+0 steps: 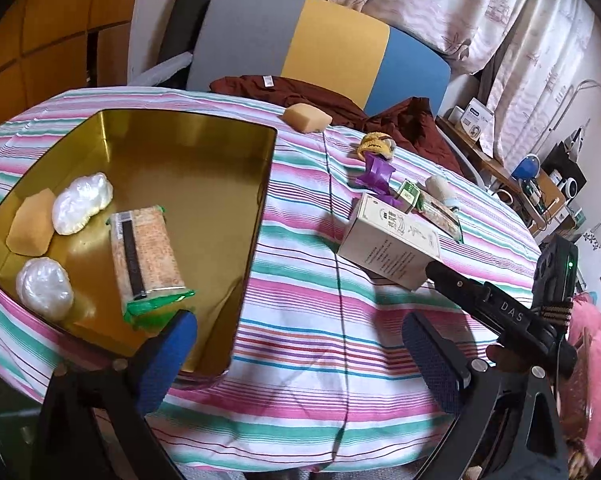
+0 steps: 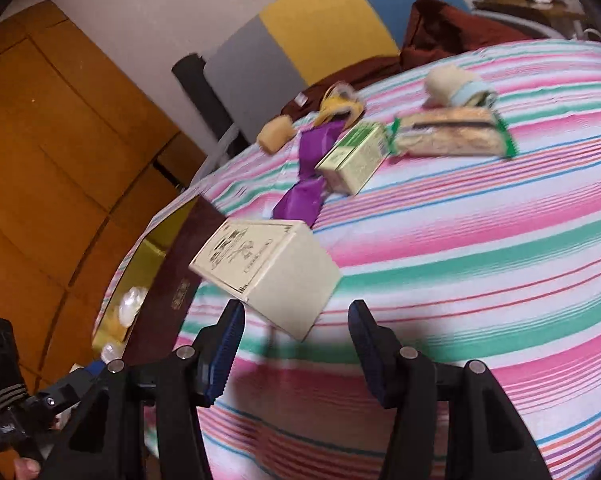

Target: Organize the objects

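Ahead of the left claw (image 1: pixel 300 344) the striped counter (image 1: pixel 300 280) lies bare between its fingers and well beyond. The tin (image 1: pixel 188 160) stands to its left, wall touching or just beside the left finger; inside, a cracker pack (image 1: pixel 146 256) sits nearest, with bare floor past it. To its right the box (image 1: pixel 392 240) blocks the way, the right claw (image 2: pixel 296 320) beside it. Ahead of the right claw the box (image 2: pixel 268 268) sits just past the fingertips, apart from both pads. Behind it lie a purple wrapper (image 2: pixel 304 196), a green carton (image 2: pixel 352 160) and another pack (image 2: pixel 452 136). To the right, open counter (image 2: pixel 480 260).
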{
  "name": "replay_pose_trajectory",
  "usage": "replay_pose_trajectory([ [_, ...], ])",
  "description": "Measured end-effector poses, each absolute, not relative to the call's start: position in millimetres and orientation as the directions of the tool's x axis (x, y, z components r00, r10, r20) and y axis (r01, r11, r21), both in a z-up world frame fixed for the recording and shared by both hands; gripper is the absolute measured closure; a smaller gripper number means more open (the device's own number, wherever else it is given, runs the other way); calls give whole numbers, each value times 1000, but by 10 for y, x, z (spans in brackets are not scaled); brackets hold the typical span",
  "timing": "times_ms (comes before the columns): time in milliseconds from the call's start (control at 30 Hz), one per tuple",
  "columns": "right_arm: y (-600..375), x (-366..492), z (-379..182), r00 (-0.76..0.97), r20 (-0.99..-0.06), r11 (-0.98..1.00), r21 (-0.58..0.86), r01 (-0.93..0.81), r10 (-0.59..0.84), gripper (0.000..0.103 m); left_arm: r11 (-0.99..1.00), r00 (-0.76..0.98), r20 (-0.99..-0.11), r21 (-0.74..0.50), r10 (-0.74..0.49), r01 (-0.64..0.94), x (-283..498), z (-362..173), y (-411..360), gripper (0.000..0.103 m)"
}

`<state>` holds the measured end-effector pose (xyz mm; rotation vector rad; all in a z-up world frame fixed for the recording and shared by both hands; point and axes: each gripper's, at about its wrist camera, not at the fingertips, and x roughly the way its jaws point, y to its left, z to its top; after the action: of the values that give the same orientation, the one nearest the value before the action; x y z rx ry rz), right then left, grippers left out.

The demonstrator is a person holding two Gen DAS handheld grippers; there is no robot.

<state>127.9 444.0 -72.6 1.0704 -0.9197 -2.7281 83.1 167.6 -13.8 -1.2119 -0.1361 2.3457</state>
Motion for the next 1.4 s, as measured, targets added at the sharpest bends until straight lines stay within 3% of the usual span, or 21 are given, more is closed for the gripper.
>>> replay_pose_trajectory([
  [333, 4750, 1030, -612, -802, -542, -798, 585, -145, -251, 47, -858, -452, -746, -320, 490, -403, 774, -109, 2022, 0],
  [633, 4230, 1089, -691, -694, -515, -756, 651, 65, -503, 47, -861, -468, -738, -314, 487, -400, 742, -12, 2146, 0],
  [933, 5173, 925, -469, -779, -617, -900, 395, -183, -112, 42, -858, -432, -761, -314, 483, -407, 689, -80, 2412, 0],
  [1167, 5686, 355, -343, -701, -709, -941, 279, -191, -68, 40, -868, -419, -781, -302, 462, -394, 581, -138, 2531, 0],
  [1400, 5127, 376, -400, -676, -575, -837, 535, 117, -461, 39, -879, -430, -779, -320, 456, -353, 414, -152, 2533, 0],
])
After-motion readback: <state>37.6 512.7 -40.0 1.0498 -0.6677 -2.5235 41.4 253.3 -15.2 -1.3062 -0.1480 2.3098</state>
